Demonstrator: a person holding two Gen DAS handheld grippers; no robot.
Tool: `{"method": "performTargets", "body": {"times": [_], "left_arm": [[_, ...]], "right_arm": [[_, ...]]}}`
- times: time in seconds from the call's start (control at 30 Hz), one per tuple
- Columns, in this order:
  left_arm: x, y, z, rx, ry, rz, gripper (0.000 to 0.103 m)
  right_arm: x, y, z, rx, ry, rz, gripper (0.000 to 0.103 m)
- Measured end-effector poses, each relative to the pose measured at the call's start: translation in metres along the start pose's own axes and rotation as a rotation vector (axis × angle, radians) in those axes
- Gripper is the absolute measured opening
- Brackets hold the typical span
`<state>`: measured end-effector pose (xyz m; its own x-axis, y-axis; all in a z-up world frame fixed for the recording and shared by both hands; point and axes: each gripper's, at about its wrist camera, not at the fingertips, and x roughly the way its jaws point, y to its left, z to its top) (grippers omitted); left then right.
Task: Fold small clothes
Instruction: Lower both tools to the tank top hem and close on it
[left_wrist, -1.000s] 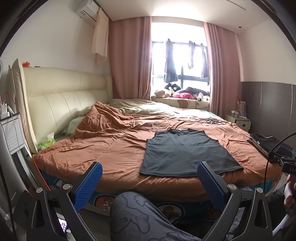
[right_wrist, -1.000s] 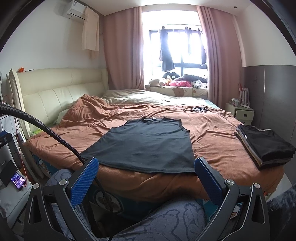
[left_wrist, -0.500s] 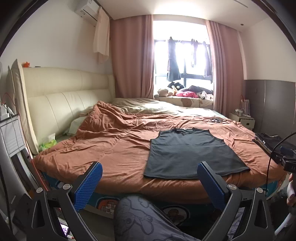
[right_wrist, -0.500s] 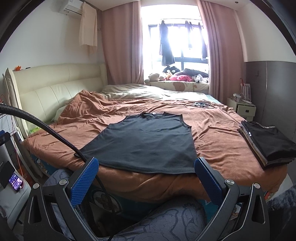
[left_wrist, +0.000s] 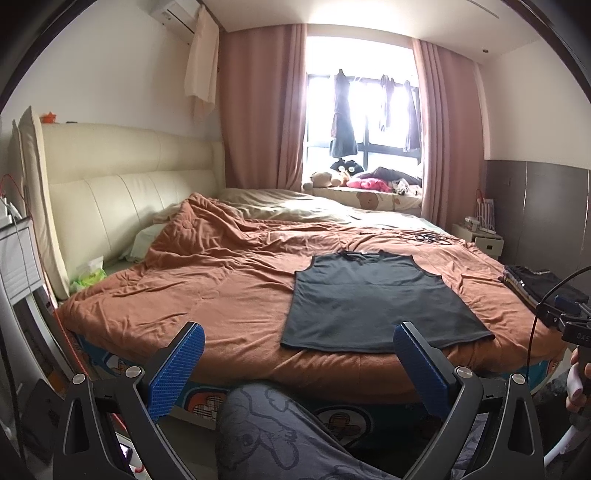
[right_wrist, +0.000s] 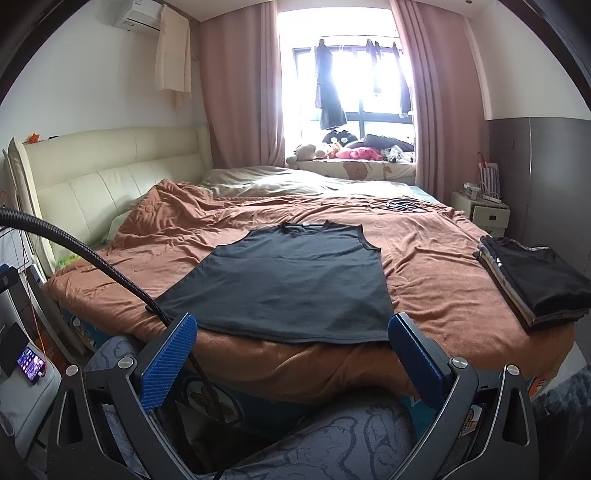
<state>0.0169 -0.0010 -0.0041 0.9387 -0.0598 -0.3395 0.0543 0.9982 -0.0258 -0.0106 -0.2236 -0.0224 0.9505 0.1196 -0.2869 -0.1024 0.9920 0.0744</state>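
- Both sets of jaws stand spread wide with nothing between them: the left gripper (left_wrist: 297, 363) and the right gripper (right_wrist: 291, 354) hang short of the bed's near edge, above the person's patterned trouser leg (left_wrist: 280, 435).
- Leftmost, a cream padded headboard (left_wrist: 122, 184) backs the bed (right_wrist: 332, 369).
- An orange-brown blanket (left_wrist: 207, 273) covers the mattress, rumpled toward the headboard.
- At the middle, a dark sleeveless top (right_wrist: 291, 280) lies flat and unfolded on the blanket, hem toward the near edge, neckline toward the window.
- To the right, well apart from it, sits a stack of folded dark clothes (right_wrist: 535, 280).
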Motion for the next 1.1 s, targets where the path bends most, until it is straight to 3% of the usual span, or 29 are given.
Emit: {"method": "performTargets", "body": {"times": [0.27, 0.5, 0.7, 1.1], "left_arm": [[0.038, 0.007, 0.004, -0.018, 0.051, -0.026, 0.102], [0.088, 0.011, 0.001, -0.031, 0.140, -0.047, 0.091], [0.139, 0.019, -0.005, -0.057, 0.234, -0.063, 0.073], [0.234, 0.039, -0.025, -0.107, 0.420, -0.073, 0.053]], "right_arm": [[0.026, -0.015, 0.005, 0.035, 0.029, -0.015, 0.103], [0.058, -0.030, 0.010, 0.078, 0.075, -0.039, 0.103], [0.091, -0.040, 0.016, 0.119, 0.151, -0.060, 0.080], [0.148, -0.067, 0.022, 0.216, 0.292, -0.103, 0.061]]}}
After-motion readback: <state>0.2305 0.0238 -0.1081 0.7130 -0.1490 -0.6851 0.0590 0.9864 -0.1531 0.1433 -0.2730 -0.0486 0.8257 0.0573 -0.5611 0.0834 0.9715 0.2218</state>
